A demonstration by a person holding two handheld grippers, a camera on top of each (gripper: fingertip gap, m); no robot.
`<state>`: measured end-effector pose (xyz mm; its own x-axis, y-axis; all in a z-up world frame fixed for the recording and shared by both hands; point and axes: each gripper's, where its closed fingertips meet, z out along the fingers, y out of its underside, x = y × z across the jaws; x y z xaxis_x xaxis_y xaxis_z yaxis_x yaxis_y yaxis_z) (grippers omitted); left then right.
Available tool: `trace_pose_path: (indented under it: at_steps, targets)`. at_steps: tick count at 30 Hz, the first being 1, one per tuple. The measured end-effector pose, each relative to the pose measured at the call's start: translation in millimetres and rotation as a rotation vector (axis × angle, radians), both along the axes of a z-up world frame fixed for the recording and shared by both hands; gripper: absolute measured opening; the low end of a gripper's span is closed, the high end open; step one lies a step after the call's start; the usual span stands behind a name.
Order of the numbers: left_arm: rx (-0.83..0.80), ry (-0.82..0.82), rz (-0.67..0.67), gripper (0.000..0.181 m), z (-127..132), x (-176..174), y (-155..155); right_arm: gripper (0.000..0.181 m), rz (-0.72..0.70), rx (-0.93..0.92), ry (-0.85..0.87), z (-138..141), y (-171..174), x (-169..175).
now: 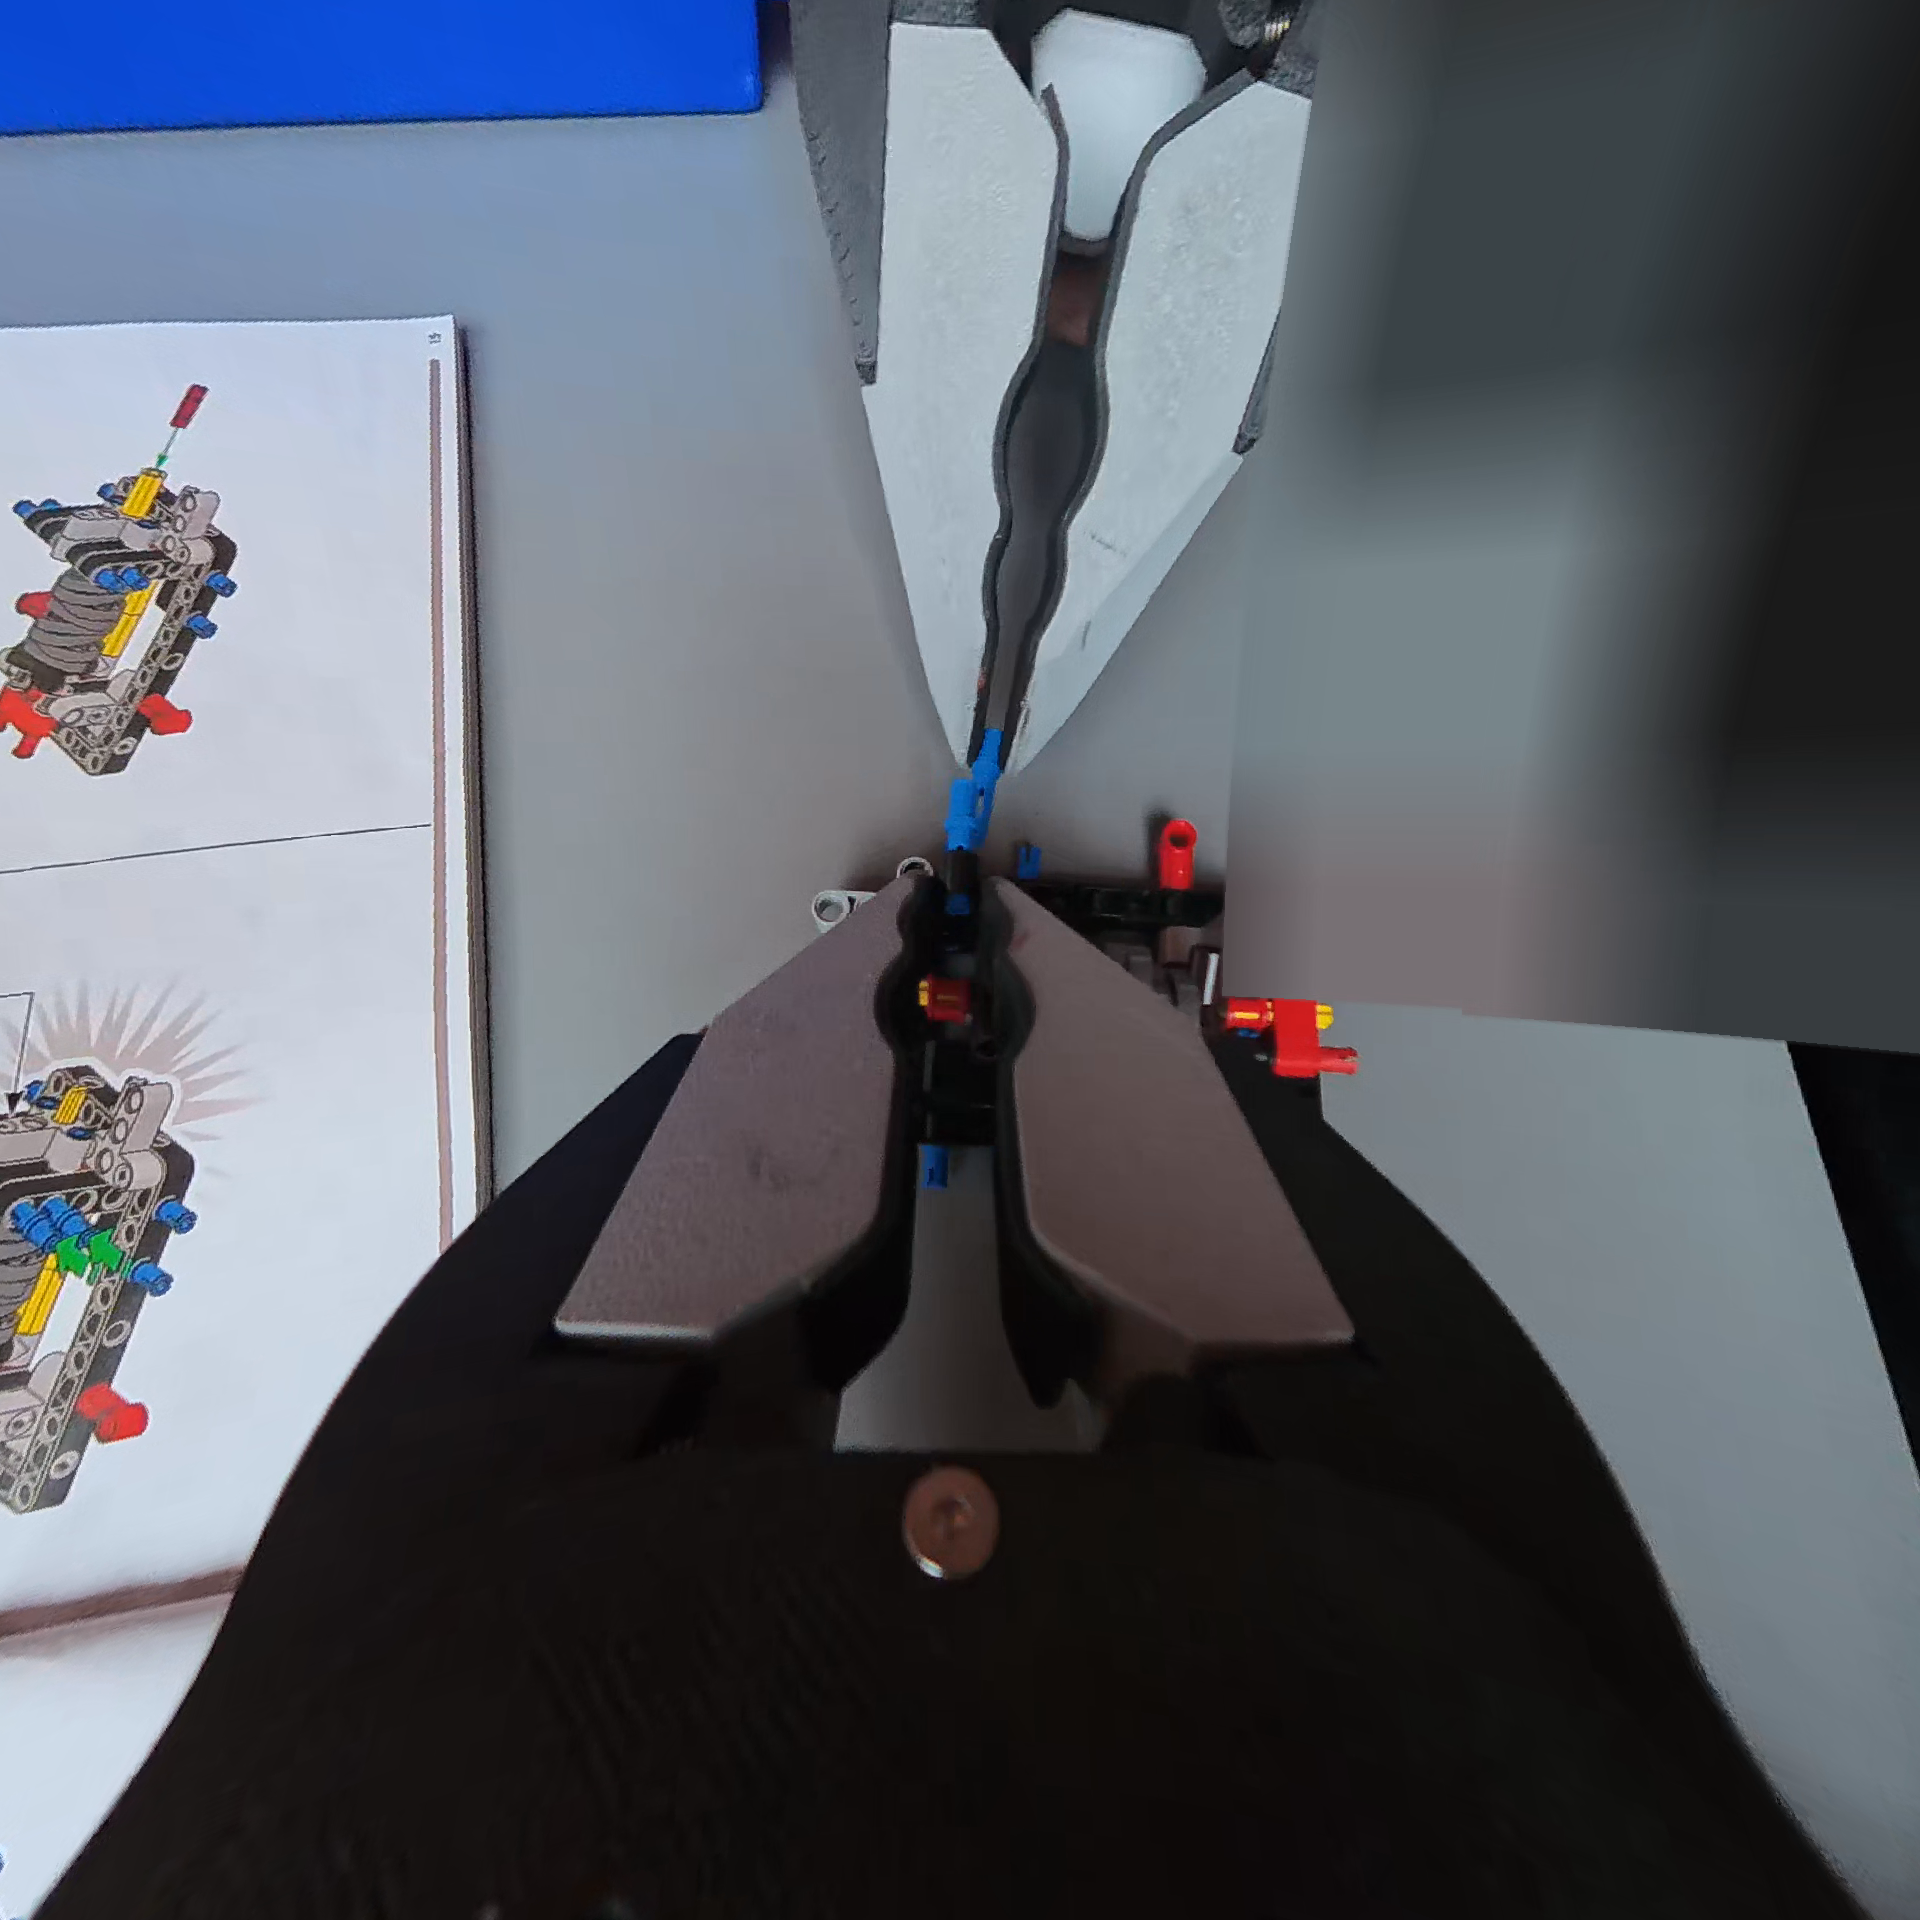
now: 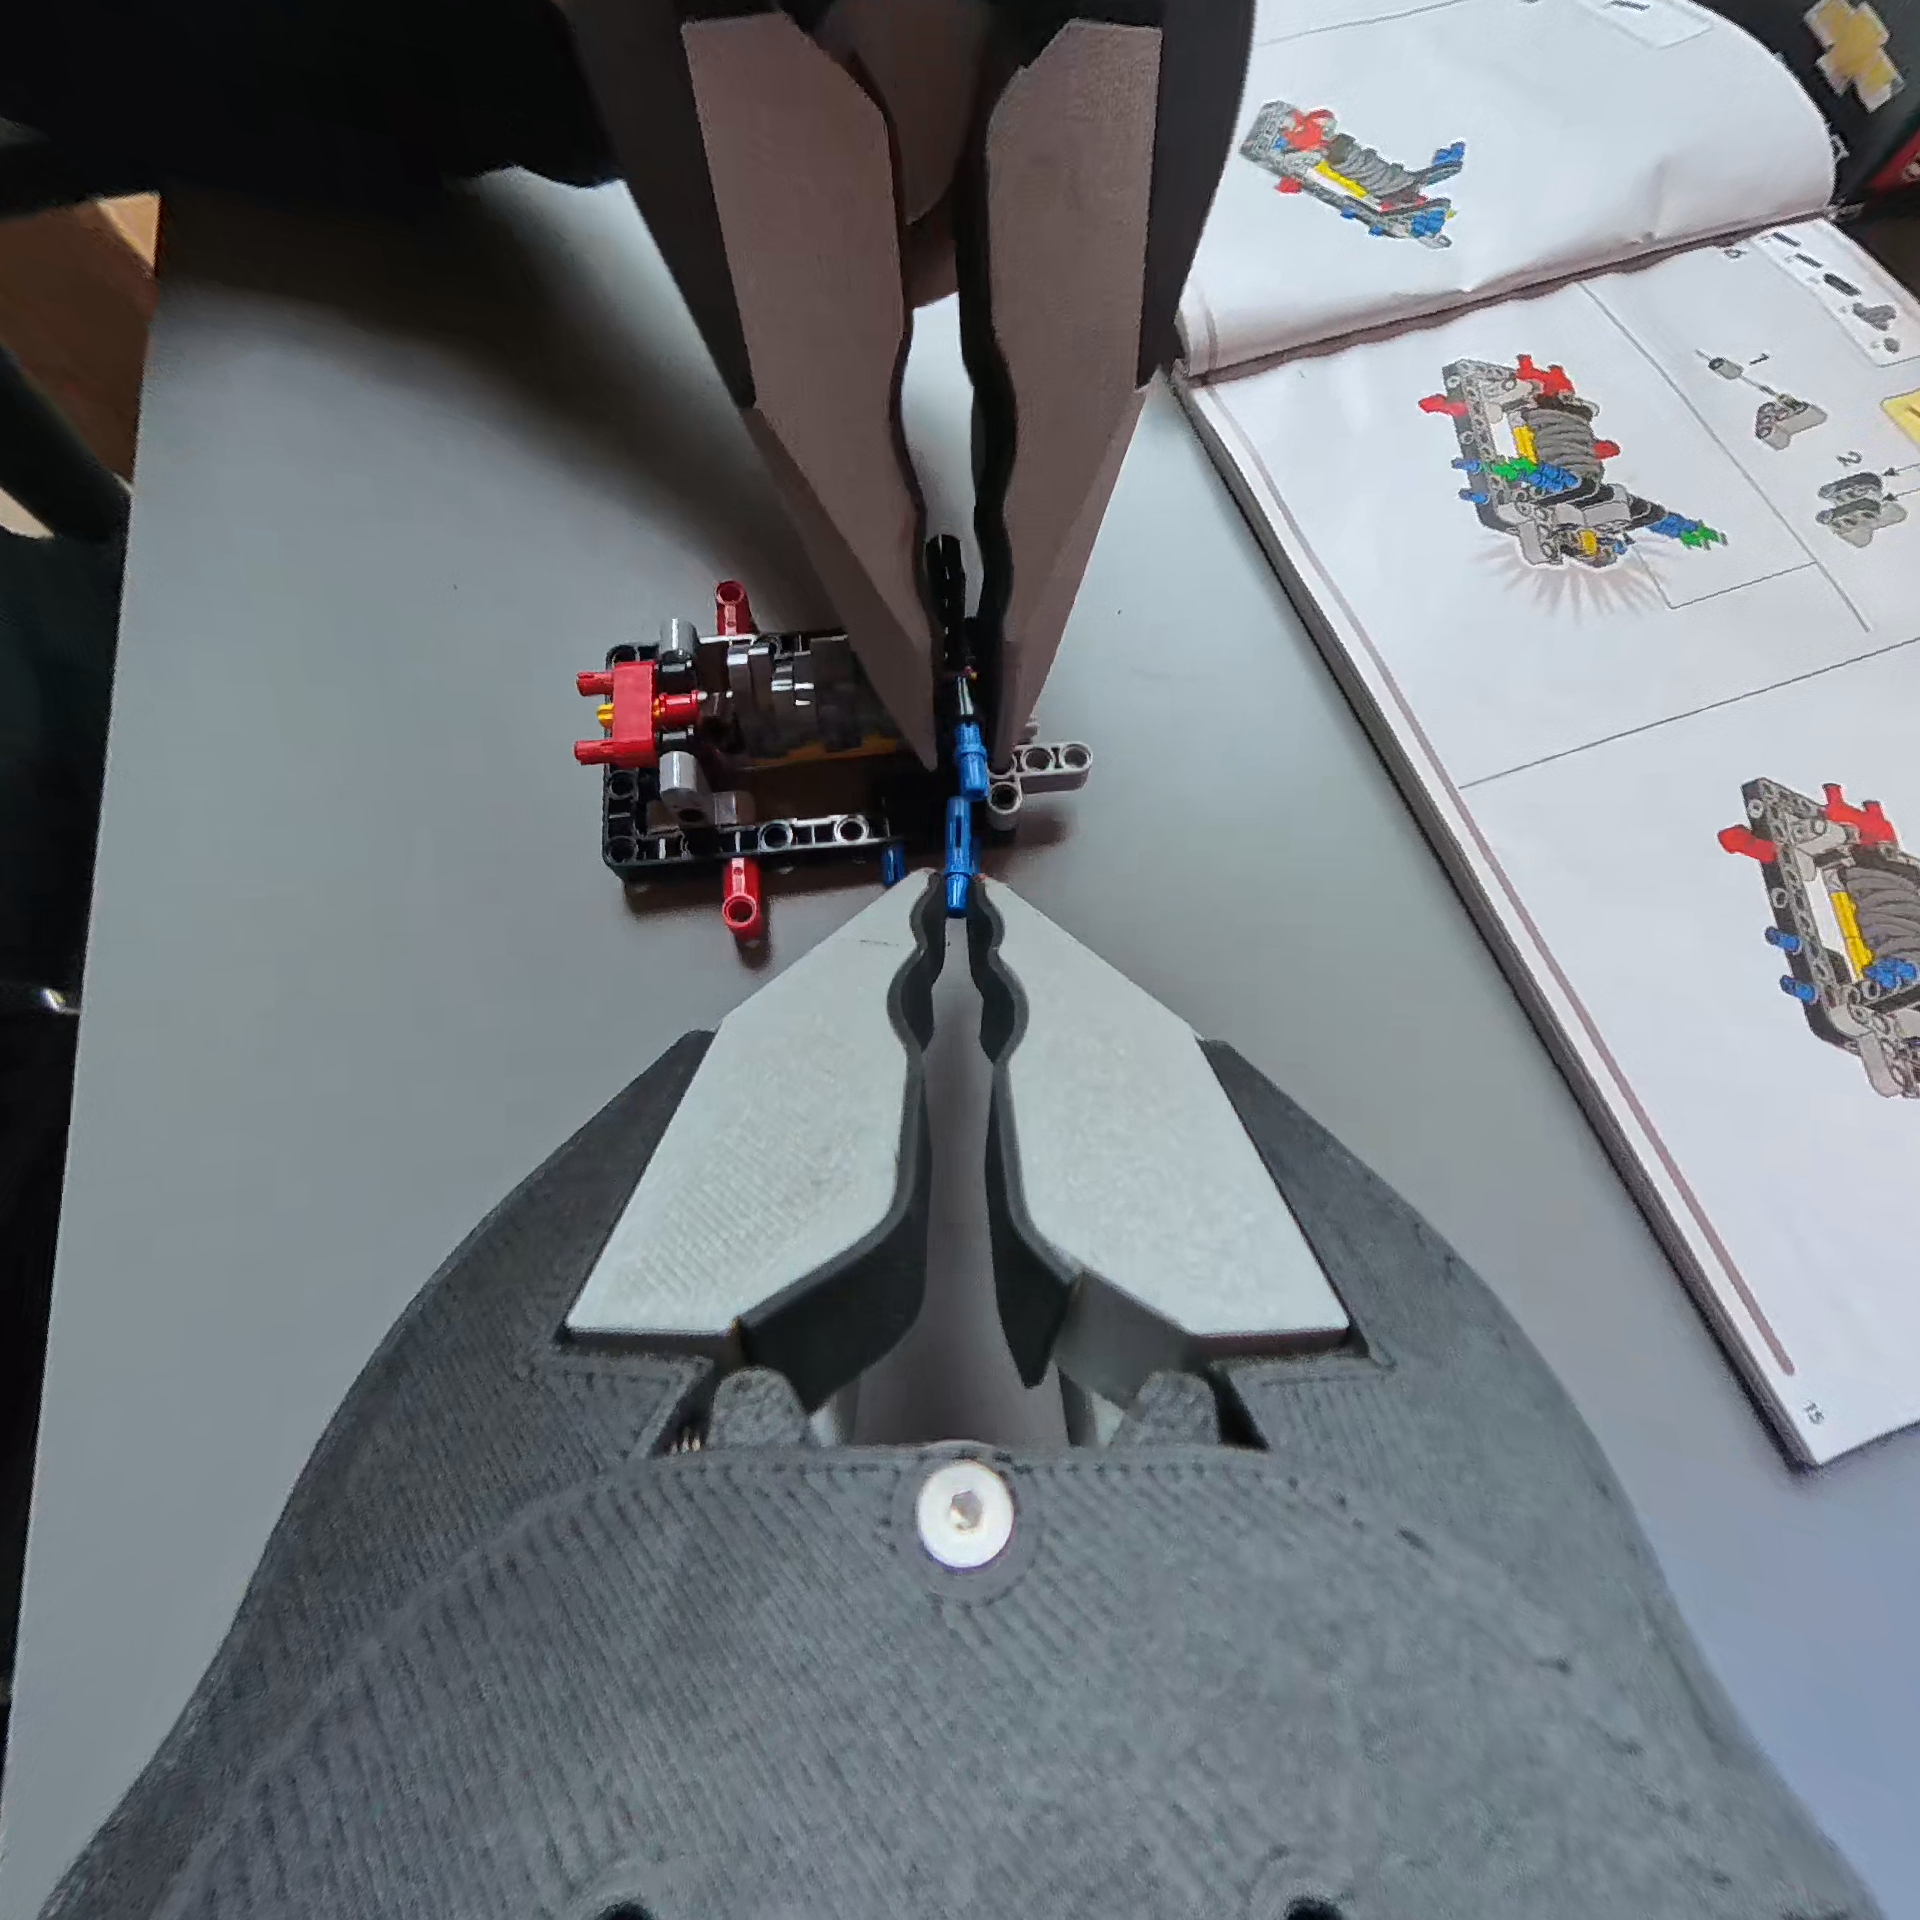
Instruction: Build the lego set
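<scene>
The lego assembly [image 2: 727, 748] is a black frame with grey gears and red connectors, lying on the grey table. My left gripper [image 1: 956, 883], with brown-grey fingers, is shut on the frame's black edge beam; it reaches in from the top of the right wrist view [image 2: 966, 764]. My right gripper [image 2: 956, 883], with light grey fingers, is shut on a blue pin [image 2: 957, 852]. The pin's far end meets the frame right at the left gripper's tips. In the left wrist view the right gripper [image 1: 992, 743] comes from above with the blue pin [image 1: 971, 805]. Most of the assembly [image 1: 1143, 904] is hidden there.
An open instruction booklet [image 2: 1558, 675] lies right of the assembly; it also shows at the left in the left wrist view [image 1: 208, 831]. A blue box [image 1: 374, 62] stands at the far left. The table's edge [image 2: 156, 312] runs along the left, with floor beyond. The tips of both grippers are at nearly the same place.
</scene>
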<state>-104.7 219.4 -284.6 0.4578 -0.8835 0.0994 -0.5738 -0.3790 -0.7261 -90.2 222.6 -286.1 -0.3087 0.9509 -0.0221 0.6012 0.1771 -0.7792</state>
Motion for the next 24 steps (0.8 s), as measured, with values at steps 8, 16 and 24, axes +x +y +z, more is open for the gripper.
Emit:
trace_pose_path:
  at_steps: [8, 16, 24]
  targets:
    - [0.011, -0.030, -0.016, 0.006, 0.0, 2.6, -1.3, 0.001, 0.014, 0.050, 0.009, 3.5, -0.4, -4.2]
    - [0.011, -0.048, -0.018, 0.006, 0.1, 4.6, -1.8, 0.001, 0.025, 0.141, 0.043, 6.1, -1.5, -5.5]
    - [-0.003, -0.053, -0.010, 0.006, 0.1, 4.0, -2.6, 0.000, 0.027, 0.140, 0.040, 6.6, -3.3, -6.1]
